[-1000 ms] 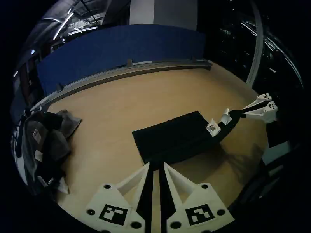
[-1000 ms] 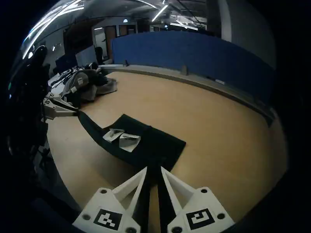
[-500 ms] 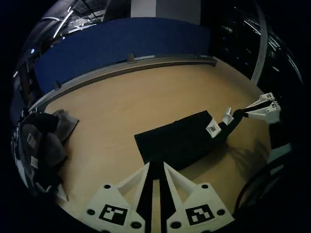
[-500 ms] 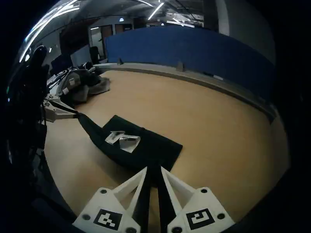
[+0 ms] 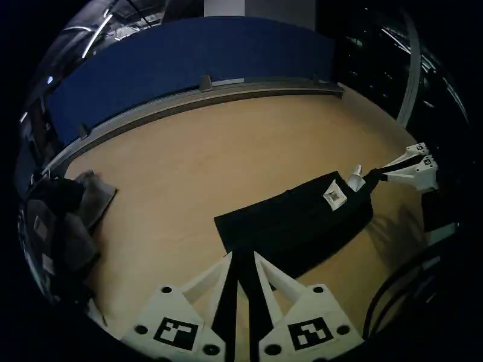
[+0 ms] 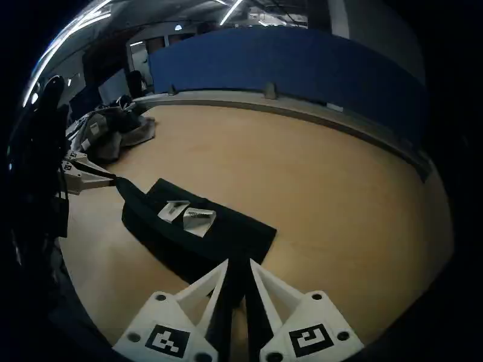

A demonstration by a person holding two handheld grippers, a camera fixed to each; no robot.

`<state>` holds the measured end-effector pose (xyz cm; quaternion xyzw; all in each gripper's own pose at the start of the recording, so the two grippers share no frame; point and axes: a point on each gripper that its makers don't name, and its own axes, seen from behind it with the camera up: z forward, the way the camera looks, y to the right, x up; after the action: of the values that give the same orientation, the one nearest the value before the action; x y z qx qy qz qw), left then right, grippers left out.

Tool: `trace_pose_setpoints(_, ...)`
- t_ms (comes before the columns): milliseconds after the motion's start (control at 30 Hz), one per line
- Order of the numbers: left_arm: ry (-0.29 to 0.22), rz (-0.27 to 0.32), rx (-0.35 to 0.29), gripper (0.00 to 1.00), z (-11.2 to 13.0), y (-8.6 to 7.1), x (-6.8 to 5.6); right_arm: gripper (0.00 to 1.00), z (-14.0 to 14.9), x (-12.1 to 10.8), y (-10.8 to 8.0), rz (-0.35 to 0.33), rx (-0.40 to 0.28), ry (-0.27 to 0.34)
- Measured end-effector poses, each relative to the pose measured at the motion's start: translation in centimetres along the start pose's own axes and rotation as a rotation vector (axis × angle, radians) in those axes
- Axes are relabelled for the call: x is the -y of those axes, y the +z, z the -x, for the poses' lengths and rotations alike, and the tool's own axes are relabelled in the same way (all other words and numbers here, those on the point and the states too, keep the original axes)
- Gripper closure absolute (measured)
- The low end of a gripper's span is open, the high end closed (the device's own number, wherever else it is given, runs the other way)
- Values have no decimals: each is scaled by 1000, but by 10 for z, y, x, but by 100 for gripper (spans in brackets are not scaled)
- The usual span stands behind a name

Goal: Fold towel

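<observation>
Two corners of dark towel, lower centre of frame, pinched between narrow fingers of left gripper and right gripper; rest lies on wooden table.

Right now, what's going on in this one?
A person is working a dark towel on a wooden table with two handheld grippers. The left gripper pinches one end of the towel and the right gripper pinches the other; the held edge looks raised off the table. White tags lie on top of the towel. A heap of grey clothes sits off to the side.
</observation>
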<state>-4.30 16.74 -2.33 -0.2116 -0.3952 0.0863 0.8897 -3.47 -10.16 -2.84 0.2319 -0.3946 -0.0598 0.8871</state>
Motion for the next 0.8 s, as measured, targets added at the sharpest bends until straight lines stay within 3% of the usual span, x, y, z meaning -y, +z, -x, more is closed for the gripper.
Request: trace_pose_setpoints(800,12,-12,63,90,8,56,20,90,8,-15,54,9,75,13)
